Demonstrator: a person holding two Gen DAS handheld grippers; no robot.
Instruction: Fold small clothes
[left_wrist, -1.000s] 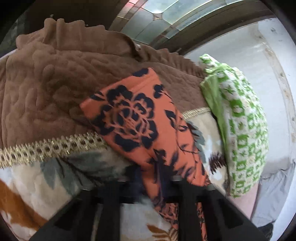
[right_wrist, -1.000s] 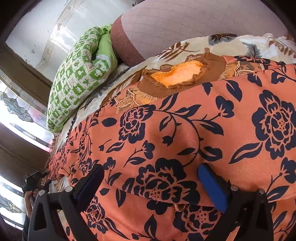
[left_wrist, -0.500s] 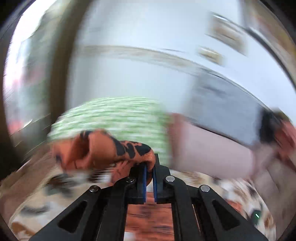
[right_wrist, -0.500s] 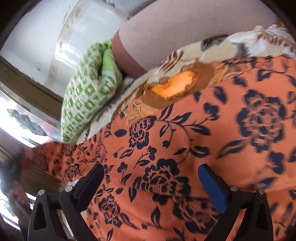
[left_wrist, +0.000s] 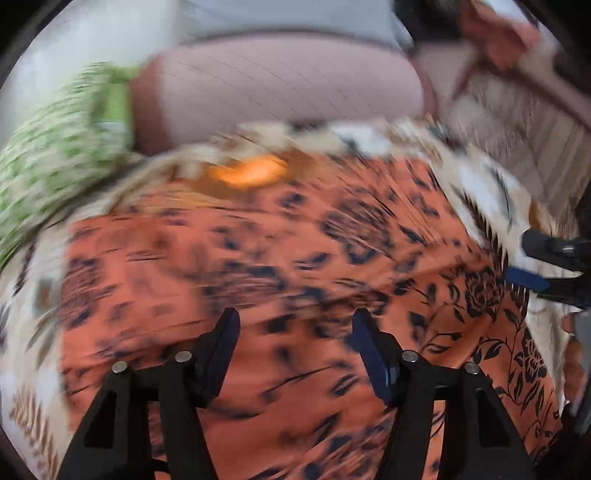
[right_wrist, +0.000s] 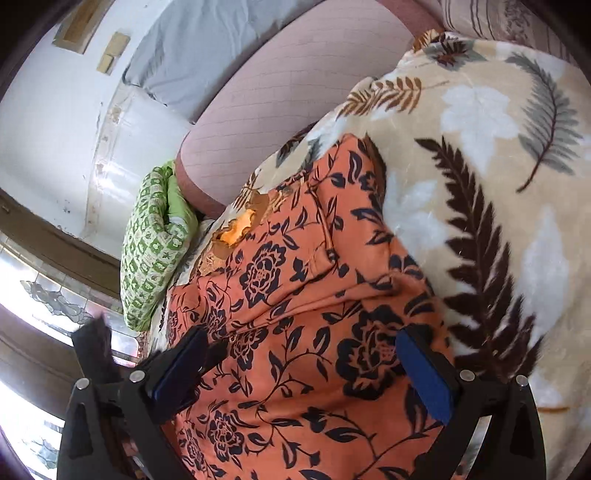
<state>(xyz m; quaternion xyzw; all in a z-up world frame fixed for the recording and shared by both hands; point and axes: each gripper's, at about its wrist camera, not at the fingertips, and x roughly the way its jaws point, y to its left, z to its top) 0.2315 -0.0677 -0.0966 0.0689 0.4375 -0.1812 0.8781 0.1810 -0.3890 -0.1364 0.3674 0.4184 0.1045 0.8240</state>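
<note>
An orange garment with dark blue flowers (right_wrist: 295, 295) lies spread on a leaf-print blanket (right_wrist: 480, 147). Its neck opening with yellow lining (right_wrist: 240, 229) points toward the pillows. The left wrist view is blurred by motion. There my left gripper (left_wrist: 295, 332) hovers over the orange garment (left_wrist: 258, 258) with its jaws opening and no cloth pinched between them. My right gripper (right_wrist: 303, 365) stands open low over the garment near its right edge, nothing gripped. One of its blue pads (left_wrist: 524, 277) shows at the right of the left wrist view.
A green patterned pillow (right_wrist: 155, 243) and a pink checked bolster (right_wrist: 295, 99) lie beyond the garment, with a grey pillow (right_wrist: 207, 48) against the white wall. A window with a dark wooden frame (right_wrist: 55, 254) is at the left. A striped cloth (left_wrist: 535, 147) lies far right.
My left gripper was shut on a fold of the orange garment, swung it across the bed, and now stands open with the cloth laid down. My right gripper shifted toward the garment's right edge.
</note>
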